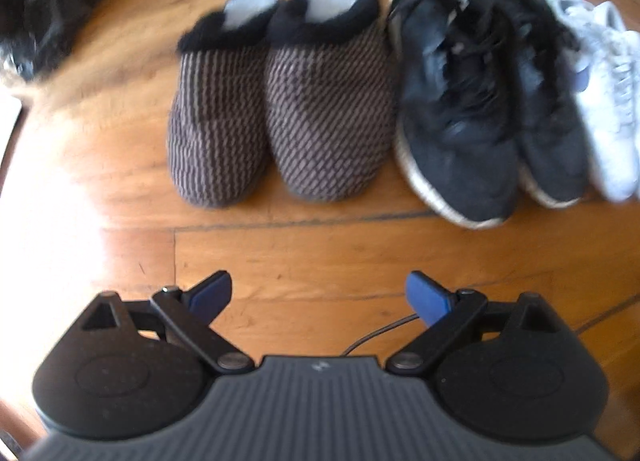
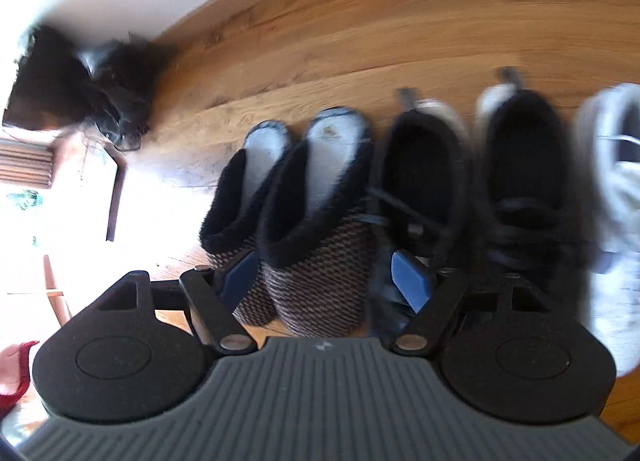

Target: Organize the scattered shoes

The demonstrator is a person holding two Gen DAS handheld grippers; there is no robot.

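Left wrist view: left tongs point(image 1: 319, 295) wide apart over bare wood floor point(image 1: 120, 165), nothing between the blue pads point(image 1: 426, 297).
Shoes, one row on the floor, toes toward this camera:
- slippers point(image 1: 276, 117), knit pair with black fleece cuffs, touching side by side;
- black sneakers point(image 1: 484, 109), pair, just right of the slippers;
- white sneaker point(image 1: 604, 93), at the row's right end, against the black pair.
Black bundle point(image 1: 44, 17), blurred, well left of the row by the wall.
Right wrist view: right tongs point(image 2: 326, 281) partly open and empty, hanging above the slippers point(image 2: 304, 229) and a black sneaker point(image 2: 420, 181). No earlier frame to show any jaw motion.
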